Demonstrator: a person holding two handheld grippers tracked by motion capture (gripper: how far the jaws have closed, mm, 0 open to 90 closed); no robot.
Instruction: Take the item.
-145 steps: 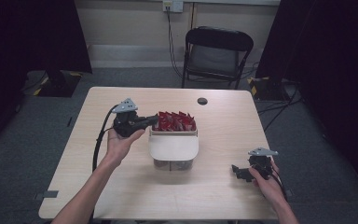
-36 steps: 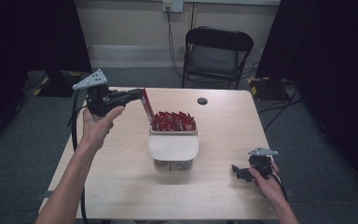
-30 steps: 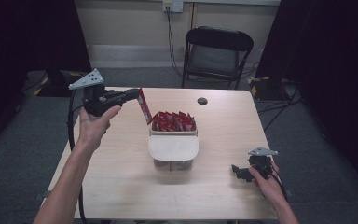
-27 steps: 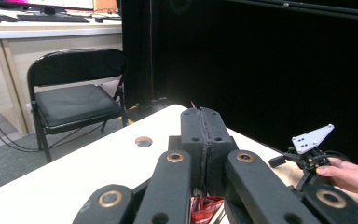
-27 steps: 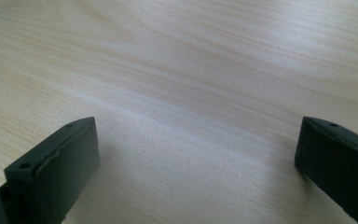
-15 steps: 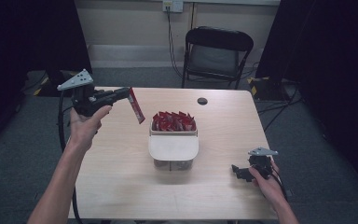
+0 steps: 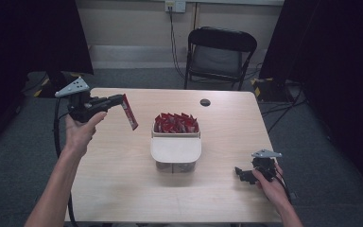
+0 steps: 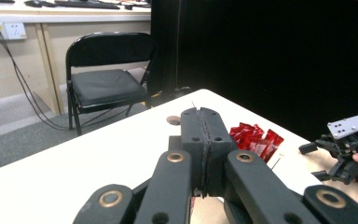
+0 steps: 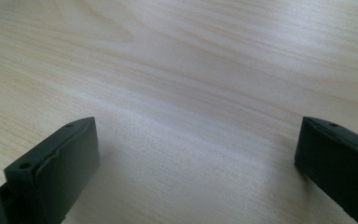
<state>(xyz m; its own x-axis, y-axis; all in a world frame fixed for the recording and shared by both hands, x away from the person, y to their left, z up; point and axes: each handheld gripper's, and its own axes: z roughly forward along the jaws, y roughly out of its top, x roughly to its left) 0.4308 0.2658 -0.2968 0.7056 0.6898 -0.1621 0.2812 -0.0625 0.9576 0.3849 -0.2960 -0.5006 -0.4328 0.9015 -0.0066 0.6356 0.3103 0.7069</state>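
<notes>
The left gripper (image 7: 122, 98) is raised over the surface's (image 7: 123, 189) far left corner, clamped on a red packet (image 7: 130, 112) whose print is too small to read. More red packets (image 7: 176, 123) fill a container (image 7: 176, 153) at the surface's middle. The right gripper (image 7: 240, 172) rests spread apart near the right edge.

The table (image 7: 123, 179) was pale wood with a faint grain. Red packets (image 7: 176, 123) filled a white container (image 7: 176, 151). A red packet (image 7: 130, 112) hung from the black left gripper (image 7: 121, 99). The chair (image 7: 220, 49) was black.
</notes>
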